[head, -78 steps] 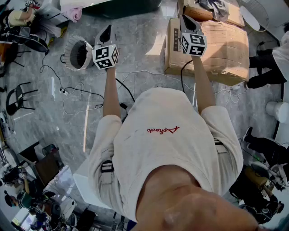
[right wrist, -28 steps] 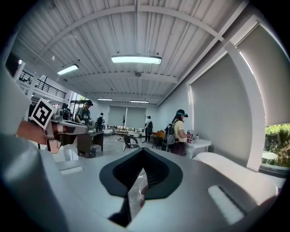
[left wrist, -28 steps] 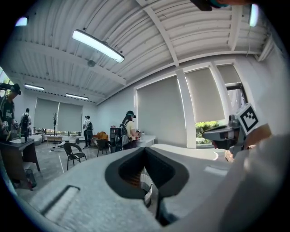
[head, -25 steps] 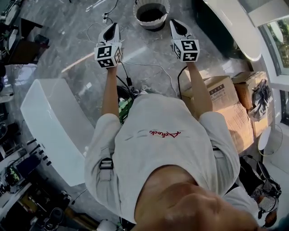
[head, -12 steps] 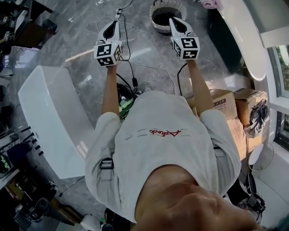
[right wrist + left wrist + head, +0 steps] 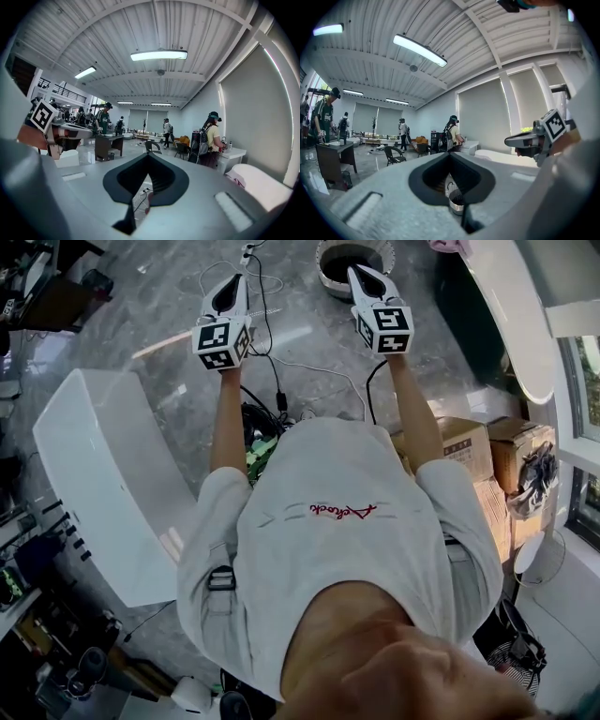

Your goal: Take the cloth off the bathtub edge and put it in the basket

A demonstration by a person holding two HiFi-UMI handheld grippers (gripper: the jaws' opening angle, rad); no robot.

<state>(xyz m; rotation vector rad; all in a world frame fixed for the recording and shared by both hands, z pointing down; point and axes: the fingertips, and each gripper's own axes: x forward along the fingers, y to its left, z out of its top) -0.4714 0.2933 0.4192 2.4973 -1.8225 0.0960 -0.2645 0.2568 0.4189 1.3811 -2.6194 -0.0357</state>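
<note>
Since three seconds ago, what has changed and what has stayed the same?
The person turned: the basket, earlier left of the left gripper, now lies ahead by the right gripper; the bathtub with the cloth now lies at right. Nothing grasped or released; both grippers stay shut, empty.

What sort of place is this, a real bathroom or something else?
Likely a big open workshop hall, not a home bathroom: a bathtub stands on bare stone-look floor near cardboard boxes and loose cables, under a high ribbed ceiling with strip lights, with other people around.
</note>
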